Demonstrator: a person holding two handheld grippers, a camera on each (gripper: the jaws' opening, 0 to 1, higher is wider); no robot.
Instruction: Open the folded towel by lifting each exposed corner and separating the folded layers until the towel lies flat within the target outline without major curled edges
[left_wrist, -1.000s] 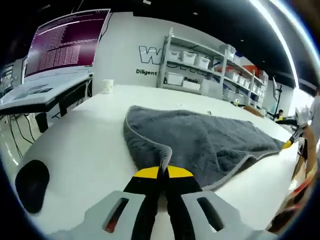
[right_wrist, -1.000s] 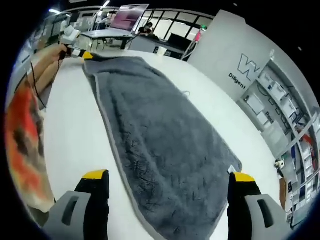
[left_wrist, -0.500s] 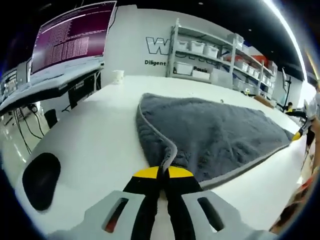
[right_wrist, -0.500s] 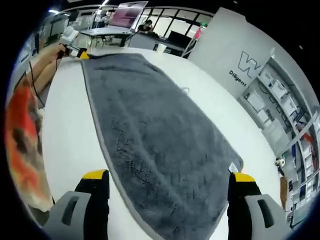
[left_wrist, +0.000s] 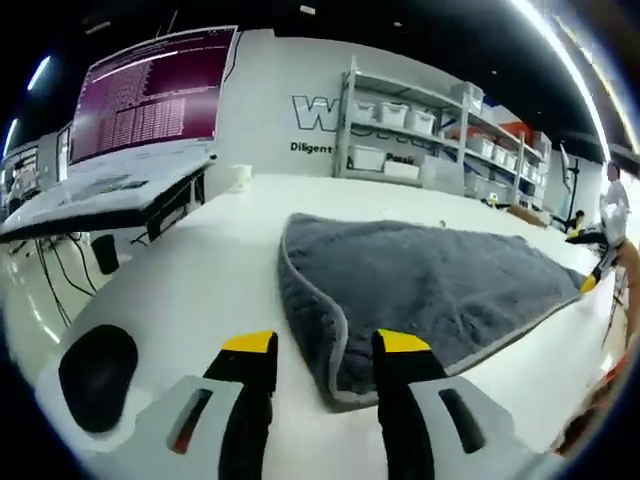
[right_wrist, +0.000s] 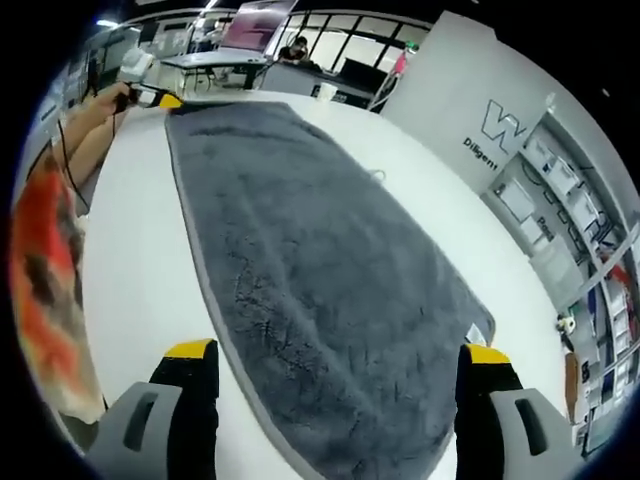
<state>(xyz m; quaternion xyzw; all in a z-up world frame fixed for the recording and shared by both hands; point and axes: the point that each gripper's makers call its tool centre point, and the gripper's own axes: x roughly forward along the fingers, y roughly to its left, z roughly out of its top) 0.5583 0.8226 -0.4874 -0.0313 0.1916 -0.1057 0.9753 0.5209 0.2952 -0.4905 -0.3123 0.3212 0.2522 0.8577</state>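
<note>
A grey plush towel (left_wrist: 430, 285) with a lighter hem lies spread on the white table (left_wrist: 190, 280). In the left gripper view its near corner sits between the yellow-tipped jaws of my left gripper (left_wrist: 325, 345), which stands open just above it. In the right gripper view the towel (right_wrist: 310, 270) runs away from me along the table, and my right gripper (right_wrist: 338, 352) is open wide over its near end with nothing held. The left gripper (right_wrist: 152, 97), held in a person's hand, is at the towel's far corner. The right gripper (left_wrist: 592, 278) shows at the far right end.
A black oval pad (left_wrist: 97, 365) lies on the table at the left. A white cup (left_wrist: 240, 176) stands near the far edge. Behind are a large screen (left_wrist: 150, 95), a desk and shelves (left_wrist: 420, 140) of white bins. An orange patterned sleeve (right_wrist: 45, 290) is beside the table edge.
My left gripper has opened and let go of the towel's corner, which now lies on the table. The right gripper has stayed open; the towel looks flatter.
</note>
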